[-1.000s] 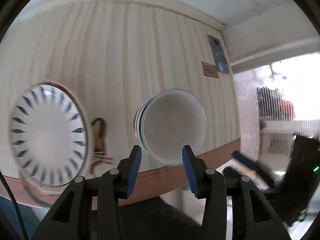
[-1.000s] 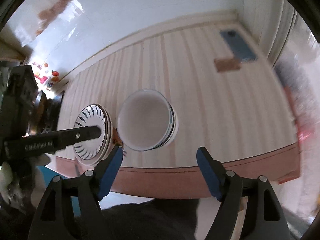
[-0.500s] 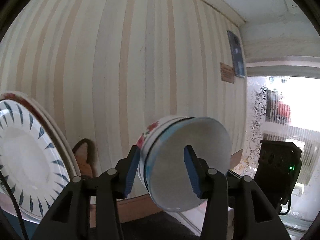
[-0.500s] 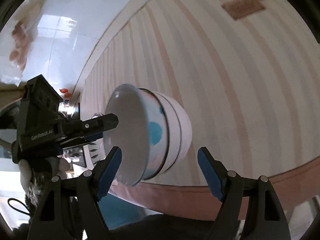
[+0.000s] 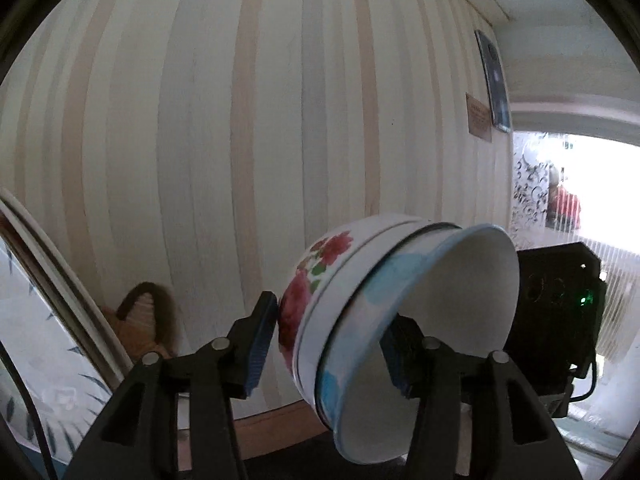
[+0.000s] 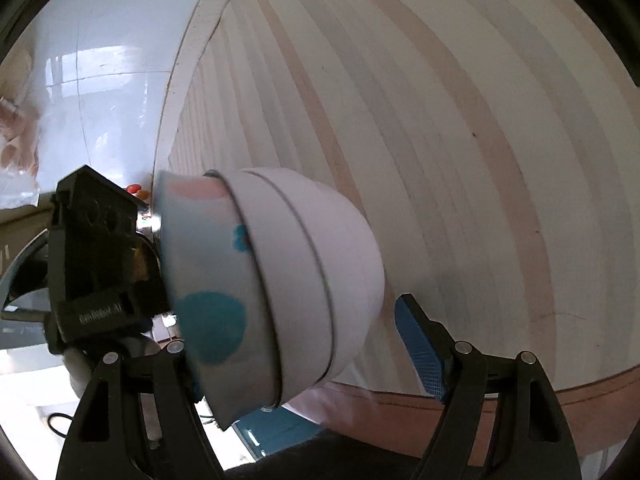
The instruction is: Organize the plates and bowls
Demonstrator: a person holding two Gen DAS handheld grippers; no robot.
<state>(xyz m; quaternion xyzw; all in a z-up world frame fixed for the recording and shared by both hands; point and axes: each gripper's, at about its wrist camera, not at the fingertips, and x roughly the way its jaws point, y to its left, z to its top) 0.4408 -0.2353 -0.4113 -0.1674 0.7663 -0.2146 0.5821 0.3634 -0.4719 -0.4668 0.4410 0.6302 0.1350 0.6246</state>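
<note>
A stack of nested bowls stands on the striped table: a white bowl with red flowers underneath, a blue-patterned bowl on top. It fills the space between the fingers of my left gripper, which is open around it. The same stack shows in the right wrist view, between the open fingers of my right gripper, with a gap at the right pad. A plate with dark blue rays lies at the left edge of the left wrist view.
A brown-handled tool lies between the plate and the bowls. A phone and a small brown card lie at the table's far end. The other gripper's camera body shows in each view. The table's brown edge runs close below.
Both grippers have moved in low and close to the bowl stack, which now sits between the fingers of each. The plate has slid to the left edge of the left wrist view.
</note>
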